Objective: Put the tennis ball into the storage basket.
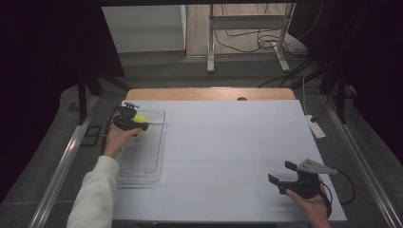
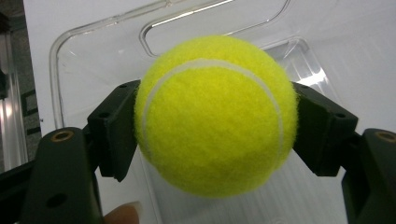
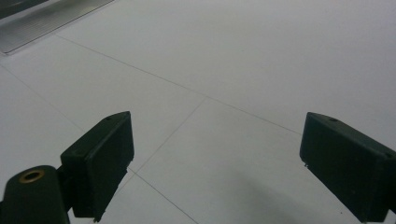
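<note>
The left gripper (image 1: 138,121) hung over the far end of a clear plastic tray (image 1: 151,164) that lay along the left edge of the white table (image 1: 228,142), its jaws clamped on either side of a yellow tennis ball (image 1: 140,118). Between the tray and the right gripper (image 1: 280,173), which sat near the table's front right corner, the sheet lay bare and wide, with free room also toward the far wooden edge. From above, the ball was only a small bright patch beside the black gripper body, and the grip itself was hard to read; the left gripper view showed the tennis ball (image 2: 216,116) plainly, pressed between both pads with its white seam curving over the top, and the tray's (image 2: 84,65) rounded rim and inner wall beneath it. A fingertip (image 2: 123,215) was cut off at that view's lower edge. Whether the ball touched the tray floor could not be told. The right gripper (image 3: 217,163) had its jaws spread wide with nothing between them, only table seams below. The person's left sleeve (image 1: 95,197) was cut off by the bottom frame.
</note>
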A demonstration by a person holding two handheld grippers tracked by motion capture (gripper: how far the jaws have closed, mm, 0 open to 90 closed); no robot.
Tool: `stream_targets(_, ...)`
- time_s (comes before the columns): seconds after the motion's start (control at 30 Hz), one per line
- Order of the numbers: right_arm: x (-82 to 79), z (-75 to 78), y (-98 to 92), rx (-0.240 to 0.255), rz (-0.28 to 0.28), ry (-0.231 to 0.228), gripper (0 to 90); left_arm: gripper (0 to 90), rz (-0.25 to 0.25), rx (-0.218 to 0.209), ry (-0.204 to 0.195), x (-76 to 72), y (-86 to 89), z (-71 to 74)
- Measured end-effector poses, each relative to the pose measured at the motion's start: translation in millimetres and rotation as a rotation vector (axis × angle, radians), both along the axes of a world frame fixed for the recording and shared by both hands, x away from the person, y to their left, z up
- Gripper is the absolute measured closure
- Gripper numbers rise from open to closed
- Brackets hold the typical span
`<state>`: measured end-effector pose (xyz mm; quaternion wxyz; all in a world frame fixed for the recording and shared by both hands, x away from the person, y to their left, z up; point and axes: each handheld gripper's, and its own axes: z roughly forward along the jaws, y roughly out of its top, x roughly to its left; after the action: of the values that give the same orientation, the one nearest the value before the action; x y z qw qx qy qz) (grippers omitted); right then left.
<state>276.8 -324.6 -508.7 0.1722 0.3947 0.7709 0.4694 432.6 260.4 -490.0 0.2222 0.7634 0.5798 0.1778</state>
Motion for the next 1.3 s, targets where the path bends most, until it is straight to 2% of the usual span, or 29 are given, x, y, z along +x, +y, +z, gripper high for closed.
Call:
stream_targets(0.37,0.3,-0.2,-0.1,-0.003,0.001,-0.001,9.9,25.3,-0.011,0.014,0.021,0.4,-3.1,-3.2)
stream_targets(0.73,0.7,-0.8,0.4,-0.001,0.002,0.002,9.9,25.1,-0.023,0.057,0.048,1.9,-7.7,-9.7)
stream_targets(1.03,0.7,-1.0,0.4,-0.003,0.002,0.003,9.9,24.7,-0.014,0.056,0.064,2.4,-6.5,-12.9)
stream_targets(1.23,0.9,-1.3,0.6,-0.003,0.001,0.004,9.9,22.3,-0.026,0.052,0.039,1.1,-7.5,-12.3)
stream_targets(1.3,0.9,-1.3,0.6,-0.003,0.001,0.004,9.9,21.5,-0.022,0.037,0.028,0.7,-6.9,-10.5)
